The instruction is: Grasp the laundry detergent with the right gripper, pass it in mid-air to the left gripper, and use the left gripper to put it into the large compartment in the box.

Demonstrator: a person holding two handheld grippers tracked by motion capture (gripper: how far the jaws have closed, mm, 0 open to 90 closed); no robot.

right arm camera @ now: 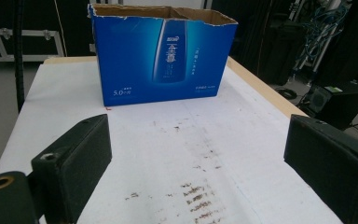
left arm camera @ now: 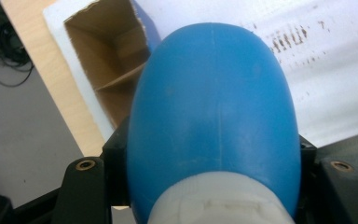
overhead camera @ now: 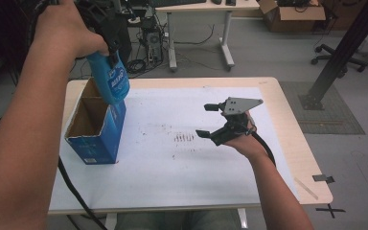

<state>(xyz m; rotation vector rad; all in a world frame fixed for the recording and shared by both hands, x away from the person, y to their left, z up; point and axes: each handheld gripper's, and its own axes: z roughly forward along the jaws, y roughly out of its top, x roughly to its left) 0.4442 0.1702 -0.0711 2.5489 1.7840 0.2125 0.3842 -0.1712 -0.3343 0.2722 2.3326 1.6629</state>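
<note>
Bottle over box, ready to drop in

Left hand-held gripper (overhead camera: 109, 40) clamps the blue bottle (overhead camera: 110, 76) near its cap, body hanging above the open box (overhead camera: 96, 127) (divider inside, so 1 cell per bottle). Right hand-held gripper (overhead camera: 211, 120) sits released, empty, mid-counter (overhead camera: 172, 191), out of the way.

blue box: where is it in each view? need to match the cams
High view: blue box at the table's left edge, open top up, under the blue bottle.
Left gripper view: top left, its divided brown inside behind the bottle.
Right gripper view: top centre, printed blue side facing the camera.
Shared landmark: the stained white sheet beside the box.
</note>
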